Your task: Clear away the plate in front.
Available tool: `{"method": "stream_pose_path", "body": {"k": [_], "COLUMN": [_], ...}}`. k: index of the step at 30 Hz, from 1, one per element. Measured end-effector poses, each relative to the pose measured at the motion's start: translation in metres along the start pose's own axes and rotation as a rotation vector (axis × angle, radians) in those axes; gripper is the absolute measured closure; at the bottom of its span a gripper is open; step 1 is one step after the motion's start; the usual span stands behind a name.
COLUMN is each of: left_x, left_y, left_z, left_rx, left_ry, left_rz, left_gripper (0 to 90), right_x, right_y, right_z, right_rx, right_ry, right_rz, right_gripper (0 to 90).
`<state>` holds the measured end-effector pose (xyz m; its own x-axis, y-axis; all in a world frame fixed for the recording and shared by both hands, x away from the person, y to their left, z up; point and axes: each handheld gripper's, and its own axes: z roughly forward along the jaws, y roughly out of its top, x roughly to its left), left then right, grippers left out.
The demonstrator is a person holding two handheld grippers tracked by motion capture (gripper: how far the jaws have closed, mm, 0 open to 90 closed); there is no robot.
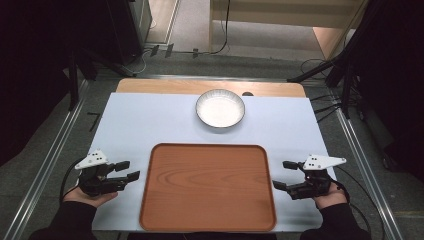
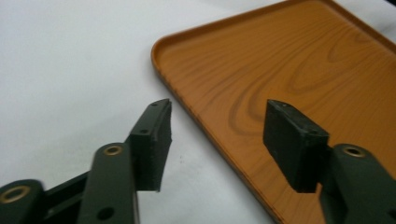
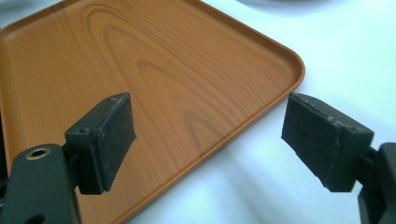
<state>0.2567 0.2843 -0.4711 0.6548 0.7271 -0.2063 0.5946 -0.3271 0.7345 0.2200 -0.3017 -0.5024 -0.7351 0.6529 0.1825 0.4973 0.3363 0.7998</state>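
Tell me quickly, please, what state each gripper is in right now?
Left gripper: open, holding nothing, beside the tray.
Right gripper: open, holding nothing.

My left claw (image 1: pixel 128 170) lay cradled in my upturned left hand (image 1: pixel 89 197), jaws parted and empty, pointing inward. My right claw (image 1: pixel 283 174) mirrored it, held in my right hand (image 1: pixel 330 199), jaws spread wide, gripping nothing.

Tray (image 1: pixel 207 187) fills centre-bottom of the high view, flat, low rim; I can pass over it freely. Bowl (image 1: pixel 220 108) sits top centre, well apart from the tray. White mat (image 1: pixel 130 120) is bare upper left and upper right. Both side strips beside the tray are open too.
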Motion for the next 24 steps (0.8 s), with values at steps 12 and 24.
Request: {"method": "stream_pose_path", "body": {"k": [12,24], "left_x": [0.0059,0.0074], "left_y": [-0.0004,-0.0003], "left_z": [0.0024,0.0009], "left_rx": [0.018,0.011], "left_ry": [-0.006,-0.018], "left_rz": [-0.01,-0.019], "left_gripper": [32.2,29.7], "right_x": [-0.0009,0.0015], "right_y": [-0.0002,0.0017], "right_z": [0.0018,0.0023], "right_rx": [0.009,0.008], "right_ry": [0.001,0.006], "right_rz": [-0.004,-0.01], "right_gripper": [18.1,17.8]}}
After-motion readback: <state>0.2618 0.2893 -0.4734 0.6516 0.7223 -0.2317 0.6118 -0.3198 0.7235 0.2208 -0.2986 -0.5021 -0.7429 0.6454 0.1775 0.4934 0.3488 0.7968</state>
